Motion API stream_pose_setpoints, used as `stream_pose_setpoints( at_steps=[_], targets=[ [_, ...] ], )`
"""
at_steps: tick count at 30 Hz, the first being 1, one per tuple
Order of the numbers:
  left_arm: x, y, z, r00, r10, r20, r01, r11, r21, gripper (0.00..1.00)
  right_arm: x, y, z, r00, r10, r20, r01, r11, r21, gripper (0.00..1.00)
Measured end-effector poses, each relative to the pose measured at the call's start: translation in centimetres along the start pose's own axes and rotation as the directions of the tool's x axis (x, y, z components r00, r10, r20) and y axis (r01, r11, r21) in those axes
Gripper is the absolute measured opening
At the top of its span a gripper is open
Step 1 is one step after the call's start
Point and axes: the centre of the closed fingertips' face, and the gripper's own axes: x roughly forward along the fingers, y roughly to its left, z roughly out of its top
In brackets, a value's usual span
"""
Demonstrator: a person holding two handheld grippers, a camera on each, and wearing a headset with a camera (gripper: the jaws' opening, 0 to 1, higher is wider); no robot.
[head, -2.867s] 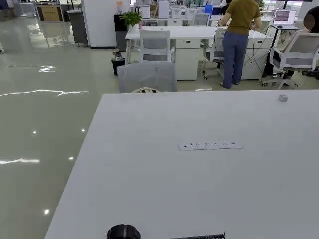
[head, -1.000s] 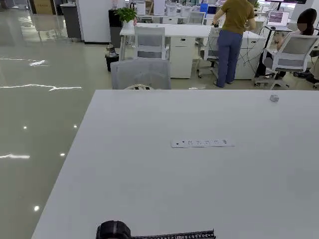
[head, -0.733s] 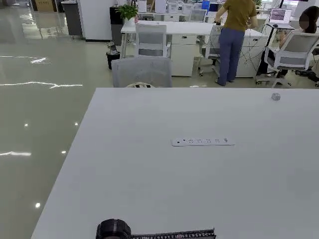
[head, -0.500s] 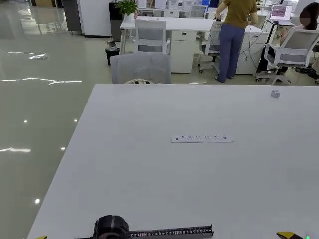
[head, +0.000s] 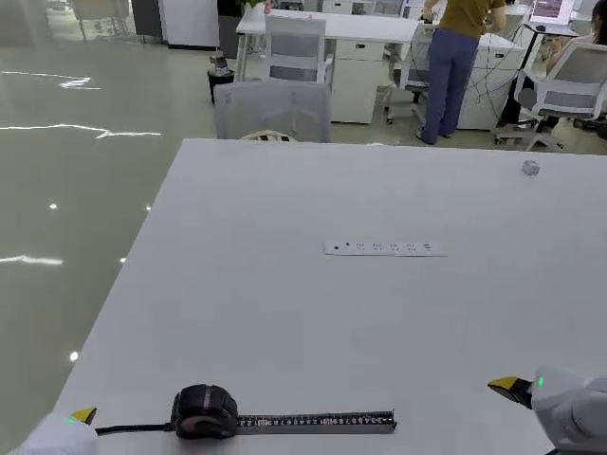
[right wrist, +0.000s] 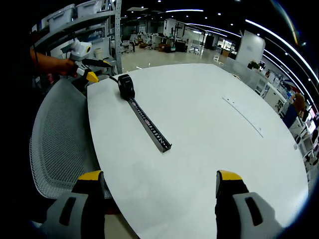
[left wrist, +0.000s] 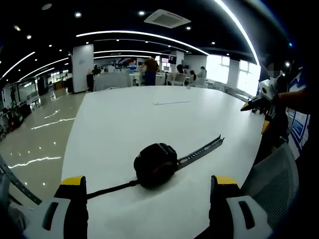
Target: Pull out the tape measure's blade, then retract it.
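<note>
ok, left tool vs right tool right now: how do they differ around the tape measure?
The left tool sits close to the tape measure's case, near its black strap; the right tool stands well back from the free end of the blade. The left tool faces the case end, the right tool the blade end. Both are open, yellow-tipped and holding nothing.

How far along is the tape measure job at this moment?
Looks done: the blade lies pulled out of the tape measure case, flat on the table. In hand: nothing; the left gripper, open, faces the case, and the right gripper, open, is apart from the blade's tip. Left: retracting the blade.
</note>
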Motion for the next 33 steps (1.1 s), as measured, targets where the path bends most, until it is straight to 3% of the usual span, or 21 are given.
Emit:
stream_pose_setpoints(
  at_steps=[4,6,10,18,21,25,26,28,33],
  targets=[
    [0.0,-0.1,0.0,1.0,0.0,0.0,0.0,1.0,-0.001,1.0,0.1,0.1,0.1,0.9999,0.011,-0.001,-0.011,1.0,-0.004,0.96],
    [0.2,-0.3,0.1,1.0,0.008,-0.002,-0.008,1.0,0.005,1.0,0.6,0.2,1.0,0.9986,0.05,-0.015,-0.051,0.998,-0.047,0.96],
    [0.6,-0.8,0.5,0.9999,0.016,-0.002,-0.016,1.0,-0.002,1.0,1.6,0.1,3.0,0.9929,0.112,-0.042,-0.116,0.986,-0.121,0.95],
    [1.5,-1.5,1.5,0.9999,0.008,0.014,-0.008,1.0,-0.029,1.0,3.3,-0.3,5.2,0.9824,0.168,-0.081,-0.182,0.961,-0.207,0.93],
    [1.8,-1.7,1.5,0.9999,0.008,0.009,-0.008,0.999,-0.032,1.0,3.8,-0.3,5.4,0.9751,0.19,-0.115,-0.215,0.937,-0.274,0.89],
    [1.9,-1.9,1.6,0.9997,0.017,0.017,-0.016,0.999,-0.042,1.0,4.7,-0.7,5.2,0.9698,0.188,-0.155,-0.23,0.917,-0.325,0.8],
    [2.0,-1.9,1.6,0.9996,0.019,0.019,-0.018,0.999,-0.051,1.0,4.8,-0.5,5.1,0.9634,0.208,-0.169,-0.253,0.914,-0.316,0.77],
    [2.2,-2.0,1.6,0.9993,0.029,0.022,-0.028,0.998,-0.062,1.0,5.2,-0.8,5.2,0.9613,0.209,-0.179,-0.256,0.918,-0.304,0.77],
    [3.0,-1.7,1.0,0.998,0.062,0.003,-0.062,0.995,-0.074,1.0,6.0,-0.9,5.2,0.9506,0.228,-0.211,-0.287,0.905,-0.314,0.75]
  ],
)
